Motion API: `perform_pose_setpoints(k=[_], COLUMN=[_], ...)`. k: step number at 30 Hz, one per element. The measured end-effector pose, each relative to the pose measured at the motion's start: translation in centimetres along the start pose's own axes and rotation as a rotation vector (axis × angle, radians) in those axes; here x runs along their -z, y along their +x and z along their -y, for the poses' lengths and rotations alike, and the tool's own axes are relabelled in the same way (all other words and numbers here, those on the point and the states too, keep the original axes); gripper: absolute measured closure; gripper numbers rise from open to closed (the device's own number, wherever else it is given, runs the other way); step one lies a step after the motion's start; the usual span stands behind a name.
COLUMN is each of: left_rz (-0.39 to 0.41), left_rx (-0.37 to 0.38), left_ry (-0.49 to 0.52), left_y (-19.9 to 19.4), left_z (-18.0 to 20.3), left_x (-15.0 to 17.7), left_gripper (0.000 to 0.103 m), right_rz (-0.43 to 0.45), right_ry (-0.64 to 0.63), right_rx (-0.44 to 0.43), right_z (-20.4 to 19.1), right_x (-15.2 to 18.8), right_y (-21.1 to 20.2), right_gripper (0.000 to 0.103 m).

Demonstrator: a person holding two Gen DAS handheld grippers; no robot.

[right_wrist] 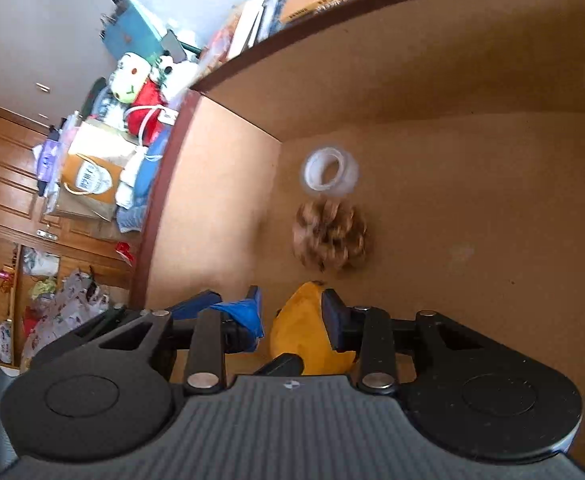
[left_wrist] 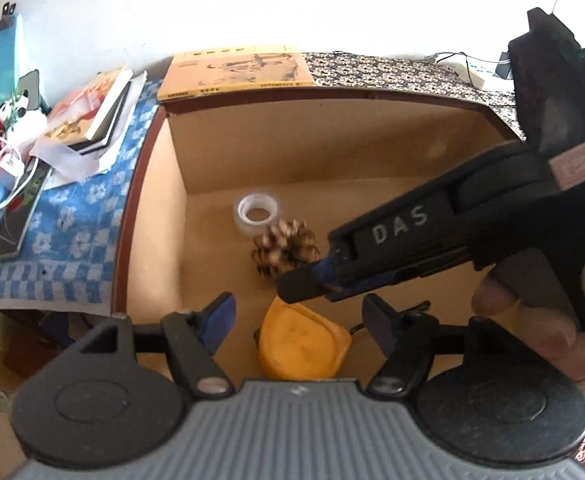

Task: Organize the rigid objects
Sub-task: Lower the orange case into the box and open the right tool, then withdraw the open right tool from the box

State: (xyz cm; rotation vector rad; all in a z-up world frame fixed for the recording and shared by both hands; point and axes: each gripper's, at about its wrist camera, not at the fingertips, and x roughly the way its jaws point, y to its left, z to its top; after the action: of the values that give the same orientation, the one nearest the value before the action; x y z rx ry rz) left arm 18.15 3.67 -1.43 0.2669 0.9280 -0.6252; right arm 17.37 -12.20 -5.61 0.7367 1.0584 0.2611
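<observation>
Both tools hang over the yellow object on the box floor: left tool spread, empty, directly above; right tool narrowly parted, straddling it.

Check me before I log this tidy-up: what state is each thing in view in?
Box: open-topped.
Tape roll: lying flat on the box floor.
Pine cone: scales spread, lying beside the roll.
Yellow case: on the box floor, not gripped.
Left tongs: open, empty.
Right tongs: narrow gap; grip unclear.
</observation>
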Motion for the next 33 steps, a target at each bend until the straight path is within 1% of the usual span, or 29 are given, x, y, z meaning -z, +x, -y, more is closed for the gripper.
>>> perform_pose_setpoints(k=[4, 11, 14, 19, 25, 29, 33], left_rz=[0.0, 0.021, 0.033, 0.035, 0.061, 0.086, 0.088], left_rx=[-0.032, -0.095, -0.121, -0.153, -0.199, -0.252, -0.248], left_ry=[0.001, -0.022, -0.015, -0.012, -0.021, -0.041, -0.068], left_y=[-0.4, -1.8, -2.4, -3.2, -4.8, -6.1, -7.2], left_z=[0.3, 1.0, 1.5, 2.8, 4.7, 5.6, 6.3], left_x=[0.2, 0.0, 0.1, 0.6, 1.5, 2.2, 2.9], left_gripper=[0.032, 0.031, 0.03, 0.029, 0.026, 0.025, 0.025], right_rz=[0.061, 0.171, 0.211, 0.282, 0.344, 0.357, 0.385], right_ry=[0.023, -0.03, -0.057, -0.075, -0.085, -0.077, -0.094], right_rx=[-0.033, 0.001, 0.016, 0.018, 0.018, 0.009, 0.019], right_z=[0.0, -0.9, -1.3, -1.1, -0.7, -0.5, -0.8], right_x=[0.4, 2.0, 3.0, 4.6, 7.1, 8.9, 10.6], right_y=[-1.3, -3.8, -4.9, -6.8, -8.9, -10.1, -11.6], right_gripper=[0.086, 0.086, 0.086, 0.086, 0.086, 0.086, 0.086])
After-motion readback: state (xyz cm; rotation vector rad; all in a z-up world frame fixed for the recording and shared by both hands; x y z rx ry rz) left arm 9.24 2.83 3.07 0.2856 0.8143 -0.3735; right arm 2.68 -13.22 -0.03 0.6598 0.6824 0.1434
